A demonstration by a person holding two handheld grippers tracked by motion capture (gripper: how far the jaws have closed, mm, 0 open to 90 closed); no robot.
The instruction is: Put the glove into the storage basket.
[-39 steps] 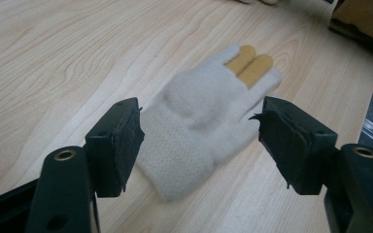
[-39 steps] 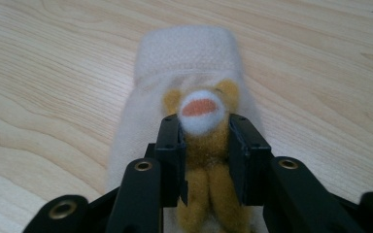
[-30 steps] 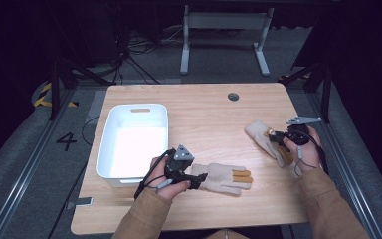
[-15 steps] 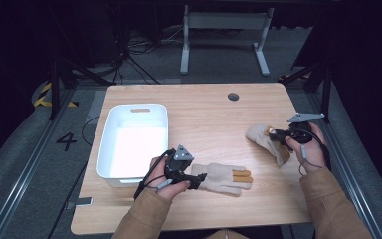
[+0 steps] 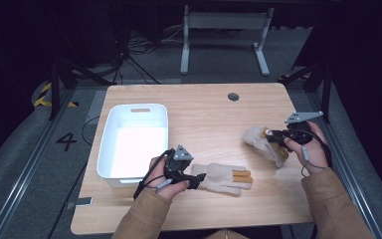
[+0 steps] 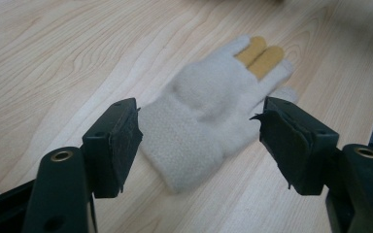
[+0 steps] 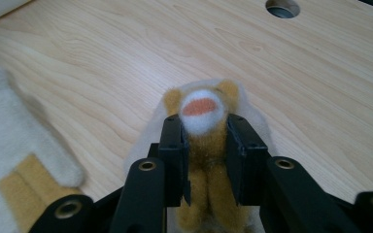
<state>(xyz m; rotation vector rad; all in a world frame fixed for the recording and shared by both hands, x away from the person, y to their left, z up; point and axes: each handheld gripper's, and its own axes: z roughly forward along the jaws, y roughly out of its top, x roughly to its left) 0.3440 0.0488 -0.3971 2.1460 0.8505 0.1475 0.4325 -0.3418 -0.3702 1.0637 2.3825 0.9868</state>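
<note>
Two gloves lie on the bench, neither yet in the white bin at the left edge, so most of the work looks left to do. The right gripper is pinching the second glove near the right edge, apparently by a fingertip, though the fabric is bunched. The left gripper has its jaws spread either side of the cuff of the cream glove near the front edge, not gripping. Nothing stands between gloves and bin.

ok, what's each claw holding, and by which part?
Right claw pinches the far glove by its orange fingers. Left claw is open around the near glove's cuff, holding nothing.
</note>
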